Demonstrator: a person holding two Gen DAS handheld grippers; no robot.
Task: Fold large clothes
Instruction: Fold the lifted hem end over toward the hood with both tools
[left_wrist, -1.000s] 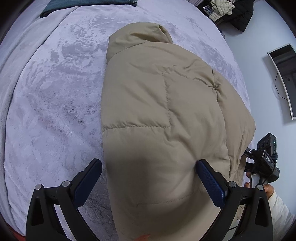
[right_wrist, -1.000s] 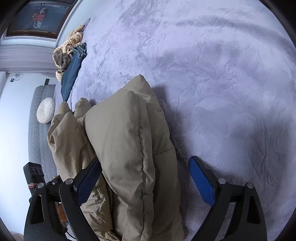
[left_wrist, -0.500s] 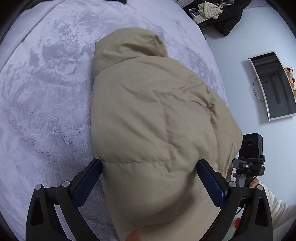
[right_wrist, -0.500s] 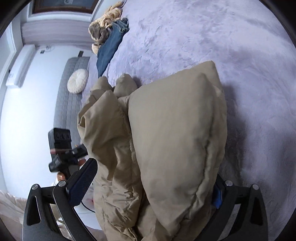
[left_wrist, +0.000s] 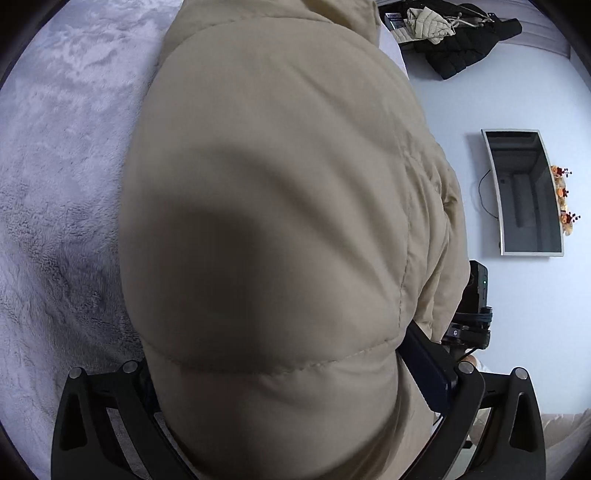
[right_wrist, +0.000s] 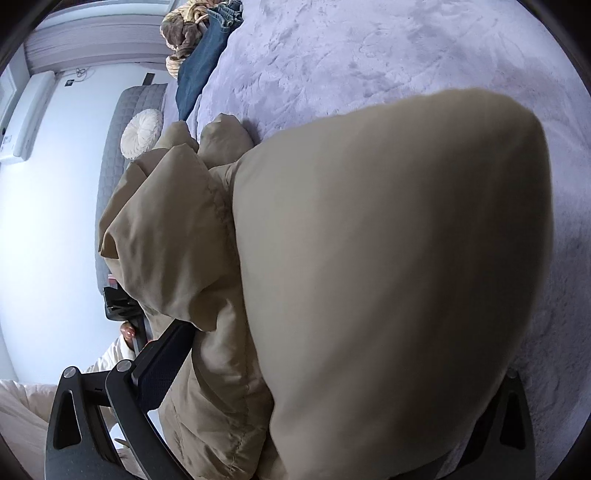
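Note:
A bulky beige puffer jacket (left_wrist: 277, 221) fills the left wrist view and bulges between my left gripper's fingers (left_wrist: 428, 363). The left gripper (left_wrist: 291, 373) stands wide with the jacket's bulk between its jaws; its left finger is mostly hidden by fabric. In the right wrist view the same jacket (right_wrist: 388, 258) sits folded in thick layers between my right gripper's fingers (right_wrist: 162, 363). The right gripper (right_wrist: 332, 376) is spread around the jacket; its right finger is hidden behind the fabric. The jacket is lifted off the lilac plush bed cover (right_wrist: 369, 55).
Blue jeans (right_wrist: 201, 62) and a brown bundle (right_wrist: 184, 31) lie at the bed's far end. A grey headboard with a round white cushion (right_wrist: 142, 133) is at the left. A black coat (left_wrist: 461, 48) and a wall screen (left_wrist: 524, 192) are beside the bed.
Both grippers have pushed in and raised the jacket; it now fills both views. The fingers, earlier clear beside the jacket, are now pressed into or buried in its fabric.

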